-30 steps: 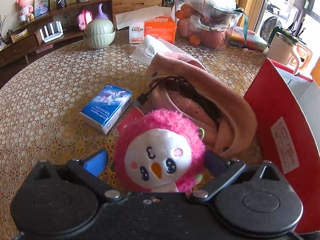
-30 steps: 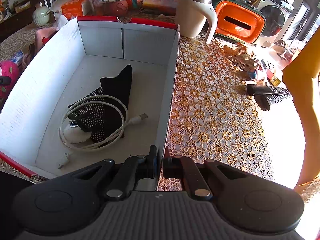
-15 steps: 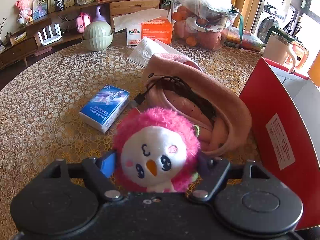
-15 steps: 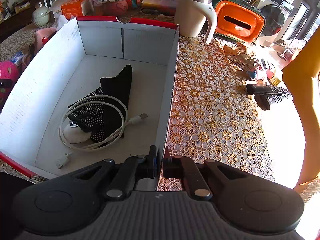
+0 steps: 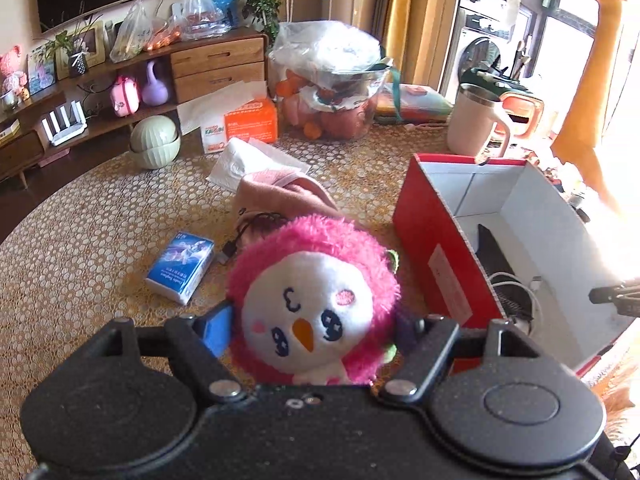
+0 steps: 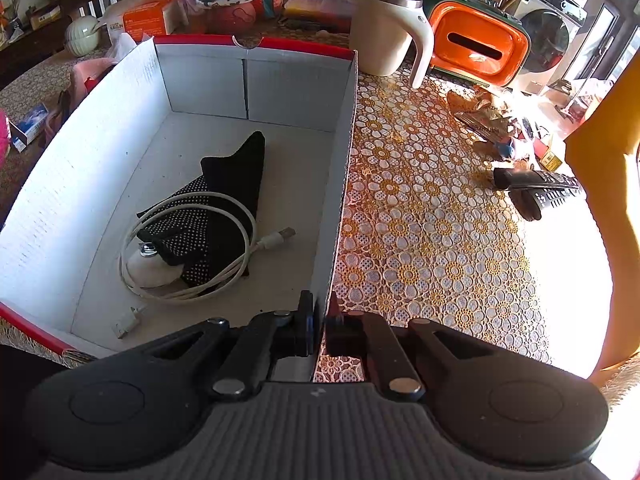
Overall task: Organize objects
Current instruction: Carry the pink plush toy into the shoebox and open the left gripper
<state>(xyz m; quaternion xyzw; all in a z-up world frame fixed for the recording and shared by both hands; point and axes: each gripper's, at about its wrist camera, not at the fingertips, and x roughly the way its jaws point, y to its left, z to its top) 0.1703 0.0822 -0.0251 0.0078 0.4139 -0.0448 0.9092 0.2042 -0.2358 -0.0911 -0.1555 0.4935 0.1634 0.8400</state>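
gripping pink plush toy (image 5: 312,304) between tool (image 5: 316,332) tips

Sunlight floods in from the window (image 5: 576,52) on the right, washing out the lace-patterned tablecloth (image 6: 432,216) at that edge. Behind the round table, a low wooden sideboard (image 5: 216,68) with drawers runs along the cream wall (image 5: 16,12); mustard curtains (image 5: 404,12) hang beside a washing machine (image 5: 476,56).
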